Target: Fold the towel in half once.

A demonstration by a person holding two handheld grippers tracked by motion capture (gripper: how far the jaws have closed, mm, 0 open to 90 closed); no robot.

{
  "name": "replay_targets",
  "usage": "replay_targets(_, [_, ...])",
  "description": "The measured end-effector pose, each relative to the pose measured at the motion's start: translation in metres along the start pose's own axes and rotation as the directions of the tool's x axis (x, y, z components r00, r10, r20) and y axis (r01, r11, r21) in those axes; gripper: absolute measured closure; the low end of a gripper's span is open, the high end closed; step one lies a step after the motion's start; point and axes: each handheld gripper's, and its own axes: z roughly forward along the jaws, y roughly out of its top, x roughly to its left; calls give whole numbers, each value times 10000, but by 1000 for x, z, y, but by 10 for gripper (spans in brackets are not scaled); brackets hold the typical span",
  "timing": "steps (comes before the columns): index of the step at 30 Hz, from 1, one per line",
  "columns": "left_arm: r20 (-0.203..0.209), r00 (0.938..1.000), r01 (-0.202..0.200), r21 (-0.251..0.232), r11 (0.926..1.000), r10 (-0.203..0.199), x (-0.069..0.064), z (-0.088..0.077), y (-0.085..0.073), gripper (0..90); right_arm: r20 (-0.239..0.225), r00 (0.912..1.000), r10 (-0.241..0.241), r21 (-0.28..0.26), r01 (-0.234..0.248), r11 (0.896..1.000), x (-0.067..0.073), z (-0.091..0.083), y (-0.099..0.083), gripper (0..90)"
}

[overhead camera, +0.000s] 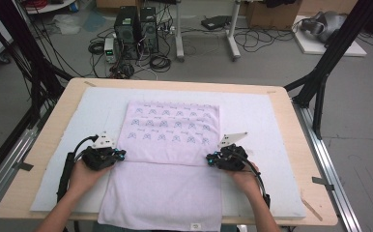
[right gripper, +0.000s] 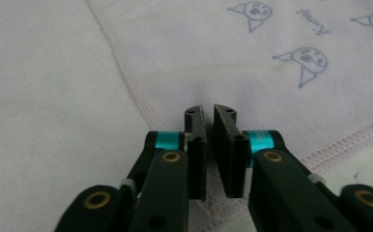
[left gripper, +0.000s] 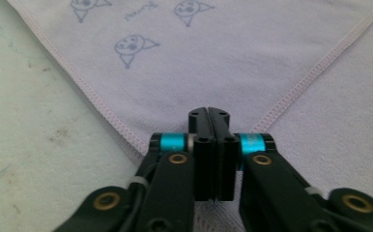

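In the high view a pale lilac towel lies on a white mat covering the wooden table; its far half, printed with small cartoon faces, is folded over the plain near half. The left gripper sits at the left corner of the folded layer's near edge, the right gripper at the right corner, each held by a hand.

In the left gripper view the left gripper has its jaws clenched flat together on the stitched corner of the towel, with the mat beside it.

In the right gripper view the right gripper is pinched on the towel corner, a thin slit showing between the jaws, cloth beneath them.
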Motion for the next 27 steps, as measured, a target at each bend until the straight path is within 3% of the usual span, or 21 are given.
replay_targets(3, [32, 10000, 82, -28, 10000, -82, 0, -1, 0, 895, -131, 9999, 43, -47, -43, 10000, -2, -1, 0, 866])
replay_targets(10, [39, 9994, 358, -656, 9972, -357, 4, -16, 1, 897, -213, 9998, 66, -387, -74, 9992, 0, -10, 5, 871])
replay_targets(15, [-32, 9998, 210, -593, 9980, -213, 2, -20, 0, 897, -208, 9998, -60, -522, 49, 9986, 0, -16, 8, 873])
replay_targets(18, [139, 9998, 176, -632, 9978, -167, 2, -20, -3, 894, -189, 9998, -74, -445, 65, 9990, 1, -16, 8, 870])
replay_targets(19, [207, 9993, 316, -649, 9974, -303, 3, -19, -3, 838, -191, 9998, -73, -385, 65, 9992, 1, -16, 8, 864])
replay_targets(20, [237, 9990, 395, -593, 9975, -381, 3, -17, -4, 738, -165, 9999, -42, -301, 37, 9995, 1, -14, 8, 829])
replay_targets(24, [362, 9978, 562, -25, 9984, -561, 5, -4, -7, 638, -184, 9998, 124, 258, -120, 9996, 1, -6, 5, 626])
replay_targets(27, [120, 9987, 492, -116, 9987, -491, 4, 0, -9, 682, -144, 9996, 256, 209, -253, 9995, 0, -2, 0, 611])
